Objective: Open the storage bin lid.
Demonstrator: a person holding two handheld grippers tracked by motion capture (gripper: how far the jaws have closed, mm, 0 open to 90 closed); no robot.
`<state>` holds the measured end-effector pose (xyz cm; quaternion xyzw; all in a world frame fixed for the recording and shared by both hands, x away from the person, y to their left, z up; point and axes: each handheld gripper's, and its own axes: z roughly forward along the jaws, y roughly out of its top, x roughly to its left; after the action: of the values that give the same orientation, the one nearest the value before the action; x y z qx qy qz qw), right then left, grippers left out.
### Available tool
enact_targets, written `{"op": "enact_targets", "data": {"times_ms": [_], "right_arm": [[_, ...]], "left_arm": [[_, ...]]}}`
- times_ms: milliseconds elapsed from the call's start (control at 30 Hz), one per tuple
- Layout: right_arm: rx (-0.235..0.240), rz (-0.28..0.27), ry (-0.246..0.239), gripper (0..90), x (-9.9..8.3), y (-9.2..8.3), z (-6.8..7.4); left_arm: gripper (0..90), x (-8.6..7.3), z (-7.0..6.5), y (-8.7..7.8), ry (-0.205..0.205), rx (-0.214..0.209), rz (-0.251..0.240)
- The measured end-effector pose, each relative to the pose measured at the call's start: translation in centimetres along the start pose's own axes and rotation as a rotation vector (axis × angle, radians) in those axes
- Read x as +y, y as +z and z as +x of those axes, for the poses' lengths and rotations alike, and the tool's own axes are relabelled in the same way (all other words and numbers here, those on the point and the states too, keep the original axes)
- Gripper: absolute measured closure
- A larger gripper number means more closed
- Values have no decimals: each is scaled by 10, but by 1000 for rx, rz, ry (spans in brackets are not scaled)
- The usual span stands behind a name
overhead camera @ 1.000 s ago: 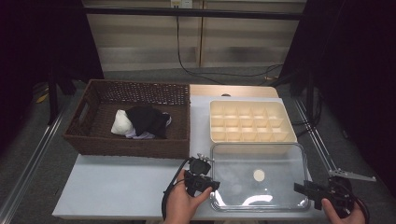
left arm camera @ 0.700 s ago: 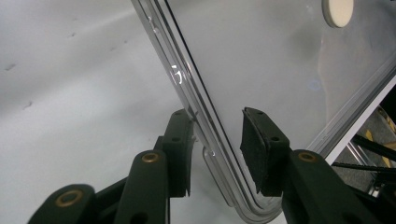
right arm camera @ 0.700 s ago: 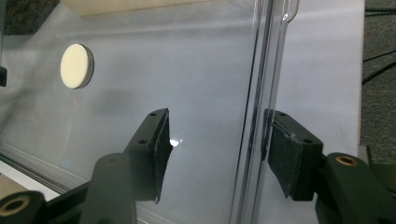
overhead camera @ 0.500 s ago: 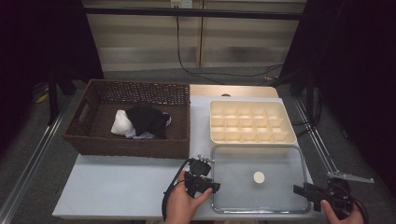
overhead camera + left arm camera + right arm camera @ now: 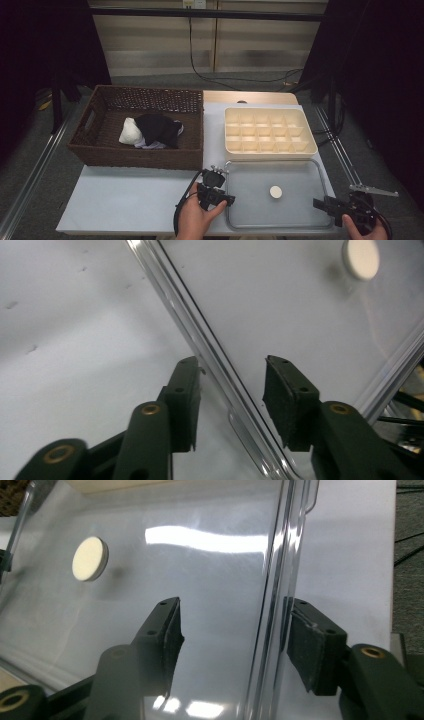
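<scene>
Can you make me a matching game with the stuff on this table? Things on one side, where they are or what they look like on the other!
Things:
1. basket
2. clear lid
3. cream tray
4. black cloth

Clues:
A. has a small round knob in its middle
B. lies inside the basket
C. brown and woven, on the table's left
D. split into many little square boxes

Pairs: 1-C, 2-A, 3-D, 4-B
</scene>
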<state>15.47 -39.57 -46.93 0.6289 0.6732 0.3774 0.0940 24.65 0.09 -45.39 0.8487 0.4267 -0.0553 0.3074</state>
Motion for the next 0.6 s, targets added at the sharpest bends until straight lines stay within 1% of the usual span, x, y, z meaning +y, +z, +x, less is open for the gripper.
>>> {"op": "enact_targets", "data": {"times_ms": [33, 67, 100, 133, 167, 200, 233, 267, 300, 333, 367, 400, 467, 500, 533, 567, 600], "right_arm": [[-11, 5, -2, 388, 0, 2, 0], [-5, -14, -6, 388, -1, 2, -1], [-13, -19, -19, 379, 0, 1, -1], [-30, -19, -32, 370, 1, 1, 0], [-38, -18, -36, 356, 1, 1, 0], [-36, -24, -44, 347, 1, 2, -1], [-30, -18, -52, 325, 2, 4, 0], [-30, -18, -52, 325, 2, 4, 0], [-22, -15, -70, 298, 3, 5, 3], [-22, -15, -70, 298, 3, 5, 3], [-15, -14, -86, 283, 4, 7, 4], [-16, -13, -96, 258, 5, 8, 7], [-25, 2, -125, 216, 7, 11, 10], [-29, -1, -136, 215, 8, 12, 12], [-22, -6, -142, 226, 9, 12, 14], [-18, -12, -160, 219, 12, 14, 17], [-18, -12, -160, 219, 12, 14, 17]], "left_arm": [[503, 0, 1, 2, 9, 25, -3], [498, -1, 3, 2, 20, 16, -14], [491, -1, 5, 2, 13, 16, -17], [445, -1, 6, 2, 25, 27, -28], [445, 0, 7, 1, 33, 40, -39], [431, 0, 8, 0, 39, 37, -34], [395, 1, 9, -2, 62, 51, -44], [375, 1, 9, -2, 62, 51, -44], [365, 2, 11, -5, 75, 62, -56], [353, 2, 11, -5, 75, 62, -56], [353, 2, 12, -6, 83, 55, -60], [336, 2, 13, -7, 92, 64, -63], [303, 2, 14, -9, 118, 67, -72], [288, 2, 16, -10, 123, 62, -71], [281, 2, 16, -12, 123, 71, -72], [279, 1, 17, -13, 139, 73, -75], [279, 1, 18, -15, 145, 78, -80]]}}
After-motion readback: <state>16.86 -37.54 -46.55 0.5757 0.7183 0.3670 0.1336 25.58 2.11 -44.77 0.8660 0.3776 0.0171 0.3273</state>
